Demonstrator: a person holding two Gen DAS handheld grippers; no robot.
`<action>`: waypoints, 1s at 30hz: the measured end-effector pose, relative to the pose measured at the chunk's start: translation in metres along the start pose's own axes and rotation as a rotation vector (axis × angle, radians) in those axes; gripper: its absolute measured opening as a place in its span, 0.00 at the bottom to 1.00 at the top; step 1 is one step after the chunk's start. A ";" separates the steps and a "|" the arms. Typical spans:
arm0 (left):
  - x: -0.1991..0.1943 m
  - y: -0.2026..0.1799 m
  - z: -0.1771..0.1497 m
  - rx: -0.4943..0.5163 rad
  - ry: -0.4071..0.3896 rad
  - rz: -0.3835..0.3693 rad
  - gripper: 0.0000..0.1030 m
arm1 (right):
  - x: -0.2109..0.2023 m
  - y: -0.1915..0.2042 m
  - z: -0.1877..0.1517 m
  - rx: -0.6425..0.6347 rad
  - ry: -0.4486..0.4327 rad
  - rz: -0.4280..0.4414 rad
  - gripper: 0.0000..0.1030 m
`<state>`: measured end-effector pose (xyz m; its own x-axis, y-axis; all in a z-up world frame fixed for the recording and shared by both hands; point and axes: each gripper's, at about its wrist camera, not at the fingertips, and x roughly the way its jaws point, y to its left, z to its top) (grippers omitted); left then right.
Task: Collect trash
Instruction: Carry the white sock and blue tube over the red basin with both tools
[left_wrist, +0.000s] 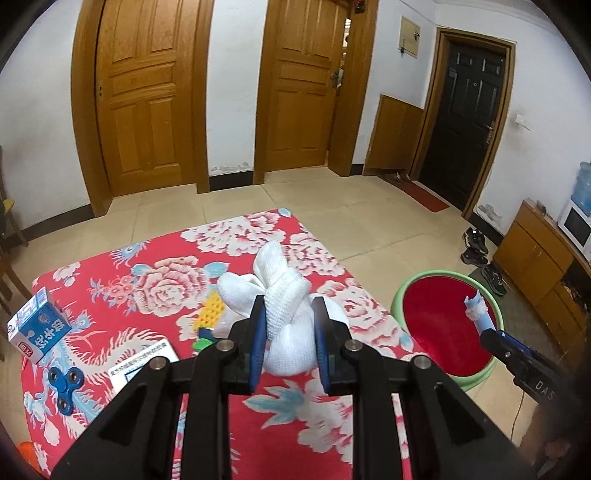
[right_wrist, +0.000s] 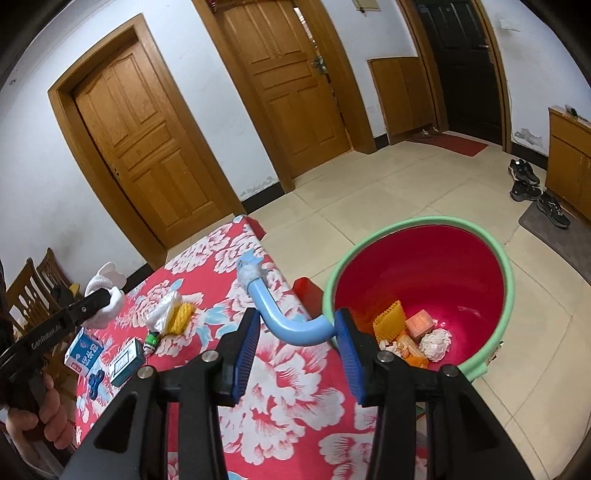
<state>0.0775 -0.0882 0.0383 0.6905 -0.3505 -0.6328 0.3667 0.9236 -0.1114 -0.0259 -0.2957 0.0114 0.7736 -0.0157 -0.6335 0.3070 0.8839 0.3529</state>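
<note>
Left hand-held gripper (left_wrist: 290, 334): clamped on knotted white cloth bundle (left_wrist: 286, 314), held above the bench (left_wrist: 155, 266) (red floral covering). Right hand-held gripper (right_wrist: 297, 330): jaws part-way in, bent blue tube (right_wrist: 291, 325) lying across between them; grip appears to bear at the bend against 1 pad, full 2-sided contact cannot be confirmed. Taped, ragged end of tube pointing up and away.

Step in hand, by judgement: carry both pieces to the bin (right_wrist: 509, 266) standing on the floor just beside the bench edge. Advisable: bring tube fully over the rim before letting go (long free end could catch the rim and tip out); keep cloth bundle squeezed at the knot until above the opening.

Materials: bundle soft, waffle-weave, compressible. Tube smooth, rigid-looking plastic, curved. Bin glossy red inside, pale green rim, already holding crumpled paper and small cartons. Left on bench: milk carton (left_wrist: 37, 328), blue spinner (left_wrist: 68, 386), yellow ridged piece (right_wrist: 183, 314).
</note>
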 end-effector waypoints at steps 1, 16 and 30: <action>0.001 -0.004 0.000 0.005 0.003 -0.003 0.22 | 0.000 -0.003 0.000 0.007 -0.001 -0.002 0.44; 0.030 -0.063 -0.003 0.089 0.056 -0.059 0.22 | 0.002 -0.055 0.002 0.100 -0.002 -0.030 0.44; 0.069 -0.115 -0.009 0.169 0.117 -0.119 0.22 | 0.017 -0.097 0.000 0.178 0.023 -0.068 0.44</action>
<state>0.0776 -0.2172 0.0002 0.5628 -0.4264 -0.7081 0.5473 0.8342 -0.0672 -0.0428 -0.3815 -0.0338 0.7352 -0.0600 -0.6751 0.4529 0.7845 0.4235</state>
